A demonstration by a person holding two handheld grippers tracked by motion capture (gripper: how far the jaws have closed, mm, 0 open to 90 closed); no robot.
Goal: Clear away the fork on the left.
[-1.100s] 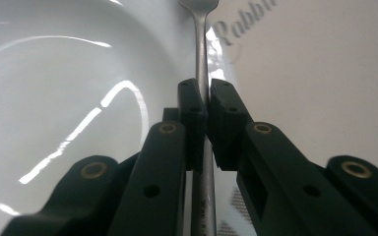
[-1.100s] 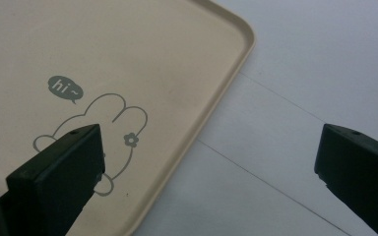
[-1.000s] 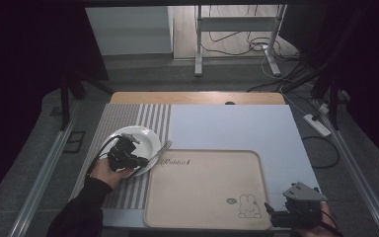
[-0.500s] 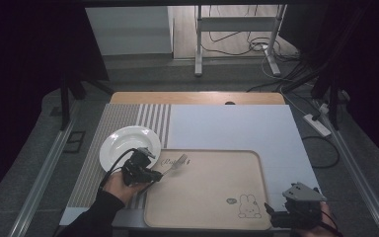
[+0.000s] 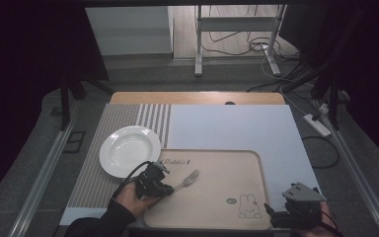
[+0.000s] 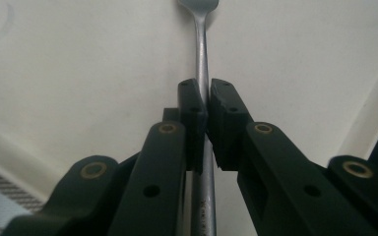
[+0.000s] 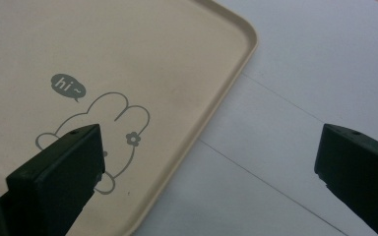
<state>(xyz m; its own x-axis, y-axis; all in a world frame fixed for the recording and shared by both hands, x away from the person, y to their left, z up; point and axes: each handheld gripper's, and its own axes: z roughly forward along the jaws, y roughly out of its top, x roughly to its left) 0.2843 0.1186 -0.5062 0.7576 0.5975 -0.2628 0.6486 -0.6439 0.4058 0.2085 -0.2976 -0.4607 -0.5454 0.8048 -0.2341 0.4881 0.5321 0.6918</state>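
A: High view first: where is the fork (image 5: 187, 179) lying?

B: It is sitting over the beige tray (image 5: 222, 168), near that tray's left edge, with the tines pointing up and to the right. The left tool (image 5: 159, 188) is gripping it by the handle, and the person's left hand (image 5: 131, 198) is coming in from the bottom edge.

A: Is the left gripper view bearing that out?

B: Yes. The two black jaws are standing almost together, and the fork (image 6: 204, 59) is running straight up between them, its handle pinched by the pads (image 6: 193, 110) and its tines reaching the top of the frame, with the pale tray (image 6: 78, 73) beneath.

A: What is lying beside it?

B: A white plate (image 5: 130, 150) is resting on the striped mat (image 5: 86, 177), just left of the tray and close to the left tool.

A: And the right tool (image 5: 276, 217)?

B: It is hovering at the tray's lower right corner, near the printed rabbit (image 5: 249, 206). In the right gripper view its jaws are standing wide apart with nothing between them, one over the rabbit (image 7: 103, 128) and the other over the light blue surface (image 7: 285, 98).
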